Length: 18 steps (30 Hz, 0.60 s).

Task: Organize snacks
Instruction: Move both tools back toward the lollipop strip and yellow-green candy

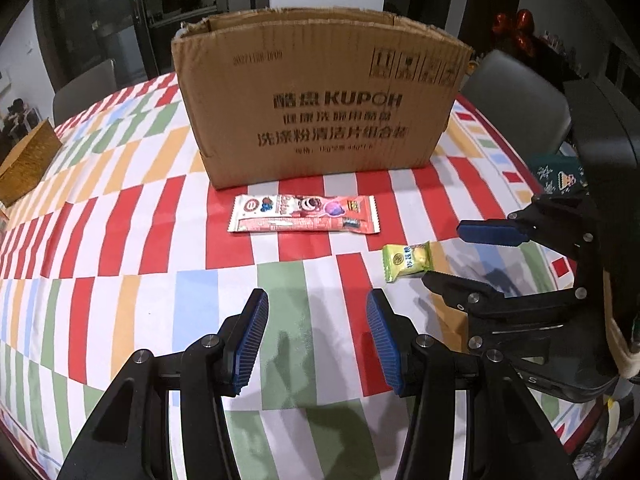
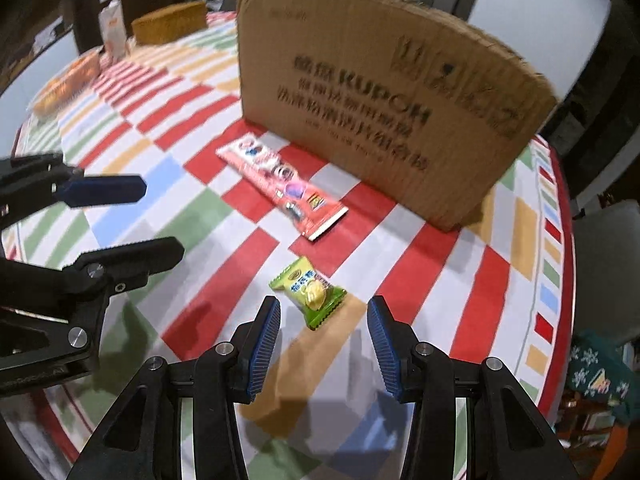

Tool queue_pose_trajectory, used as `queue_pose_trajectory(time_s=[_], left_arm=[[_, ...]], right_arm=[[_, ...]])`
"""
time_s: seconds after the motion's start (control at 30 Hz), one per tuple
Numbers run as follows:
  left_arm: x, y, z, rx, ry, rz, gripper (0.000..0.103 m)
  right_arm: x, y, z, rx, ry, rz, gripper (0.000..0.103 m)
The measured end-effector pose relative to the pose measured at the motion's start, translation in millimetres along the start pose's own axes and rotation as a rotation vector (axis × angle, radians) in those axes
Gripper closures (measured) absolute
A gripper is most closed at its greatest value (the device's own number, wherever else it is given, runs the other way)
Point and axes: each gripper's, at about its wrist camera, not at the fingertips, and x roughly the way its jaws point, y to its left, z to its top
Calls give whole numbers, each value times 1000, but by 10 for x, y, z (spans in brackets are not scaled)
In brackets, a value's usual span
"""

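A long pink snack packet [image 1: 303,219] [image 2: 282,184] lies flat on the chequered tablecloth, just in front of a tall cardboard box [image 1: 320,100] [image 2: 384,108]. To its right lies a small green wrapped sweet [image 1: 408,261] [image 2: 310,292]. My left gripper [image 1: 316,340] [image 2: 158,216] stands open over bare cloth, nearer than the pink packet, with nothing between its fingers. Open too, my right gripper [image 2: 324,344] [image 1: 442,252] hovers just short of the green sweet, which lies ahead of the gap between the blue pads without touching them.
A golden-brown box [image 1: 28,164] [image 2: 170,22] sits at the table's far left, with a white carton [image 2: 114,26] and an orange packet [image 2: 66,82] near it. Grey chairs [image 1: 516,96] stand behind the table, and its rounded edge [image 2: 560,208] runs close on the right.
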Motion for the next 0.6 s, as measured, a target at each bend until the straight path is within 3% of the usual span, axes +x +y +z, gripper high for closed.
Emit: queue_pose_trajectory(time_s=[0.4, 0.6], left_arm=[[208, 121, 36, -16, 49, -34, 53], [245, 177, 49, -1, 38, -45, 53]], right_arm=[[277, 85, 117, -76, 54, 24, 57], [372, 54, 137, -47, 74, 60, 70]])
